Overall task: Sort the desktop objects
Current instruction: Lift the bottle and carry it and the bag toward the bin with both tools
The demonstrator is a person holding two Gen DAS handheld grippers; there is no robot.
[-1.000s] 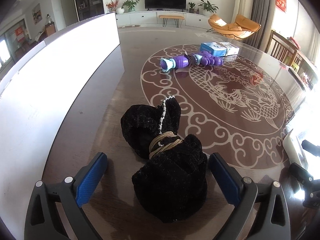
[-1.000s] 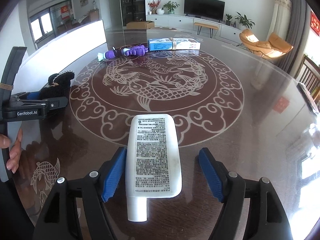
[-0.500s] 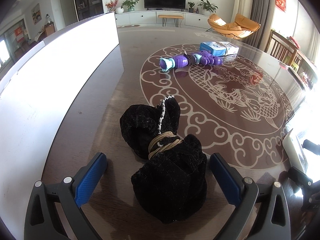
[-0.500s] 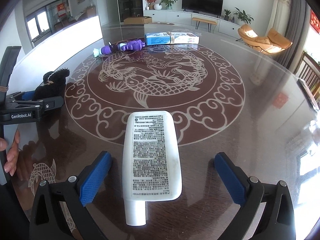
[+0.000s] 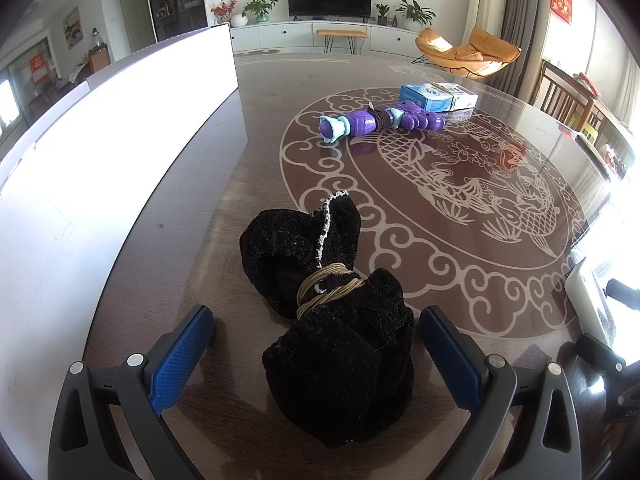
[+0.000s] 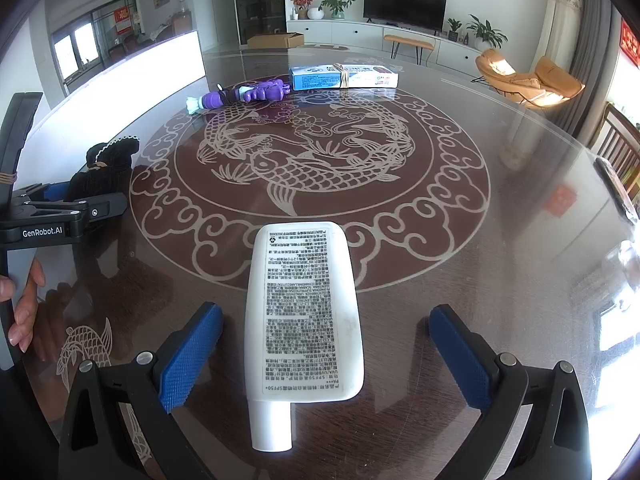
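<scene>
A black fuzzy pouch (image 5: 332, 320) tied with tan cord lies on the table between the open fingers of my left gripper (image 5: 316, 344), which do not touch it. It also shows in the right wrist view (image 6: 106, 168). A white tube (image 6: 304, 312) with printed text lies flat between the wide-open fingers of my right gripper (image 6: 326, 344), cap toward me. Its end shows at the right edge of the left wrist view (image 5: 588, 300). A purple toy (image 5: 380, 120) and a blue box (image 5: 438, 96) lie at the far side.
A tall white board (image 5: 120, 152) stands along the table's left side. The round brown table (image 6: 500, 280) has a glossy fish pattern. Chairs (image 5: 568, 96) stand past the right edge. The left gripper body (image 6: 52, 216) and a hand (image 6: 20, 312) show at left in the right wrist view.
My right gripper's fingers have opened wide around the white tube, which now lies free on the table. The left gripper stays open around the pouch, almost unmoved.
</scene>
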